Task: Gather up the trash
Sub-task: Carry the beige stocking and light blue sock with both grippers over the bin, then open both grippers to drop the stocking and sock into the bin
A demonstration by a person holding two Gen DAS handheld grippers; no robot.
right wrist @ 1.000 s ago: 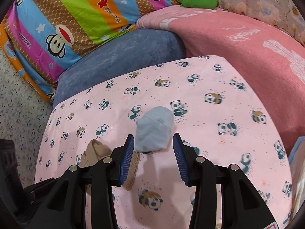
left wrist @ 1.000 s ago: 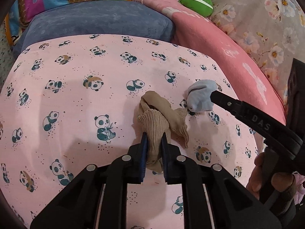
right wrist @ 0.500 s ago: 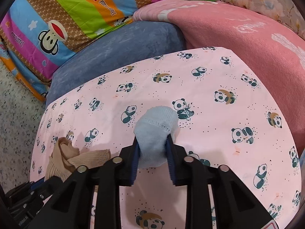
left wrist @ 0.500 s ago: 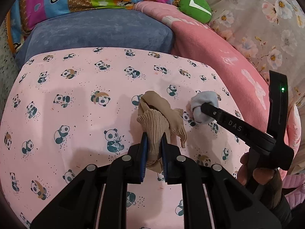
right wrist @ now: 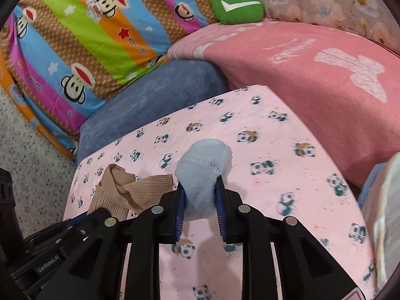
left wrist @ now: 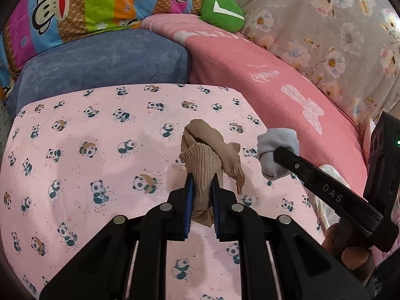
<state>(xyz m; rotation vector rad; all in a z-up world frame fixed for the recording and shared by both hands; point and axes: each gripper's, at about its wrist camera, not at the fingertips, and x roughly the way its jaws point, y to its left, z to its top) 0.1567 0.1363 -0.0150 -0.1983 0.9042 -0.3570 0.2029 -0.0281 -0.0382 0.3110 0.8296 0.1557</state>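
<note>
My left gripper (left wrist: 202, 183) is shut on a crumpled beige sock (left wrist: 207, 153) and holds it above the pink panda-print sheet (left wrist: 100, 150). My right gripper (right wrist: 200, 187) is shut on a balled light-blue sock (right wrist: 203, 165), also lifted off the sheet. In the left wrist view the blue sock (left wrist: 276, 151) hangs from the right gripper's finger, just right of the beige sock. In the right wrist view the beige sock (right wrist: 125, 190) hangs at lower left above the left gripper's body.
A blue cushion (left wrist: 100, 65) lies behind the sheet, with a striped monkey-print quilt (right wrist: 82, 37) beyond it. A pink blanket (right wrist: 312, 80) rises on the right, a green plush (left wrist: 221, 12) and floral fabric (left wrist: 337, 37) at the back. Speckled floor (right wrist: 32, 137) is left.
Both grippers have lifted with their socks; the sheet looks farther below. The right gripper, open around the blue sock a second ago, has shut on it and raised it.
</note>
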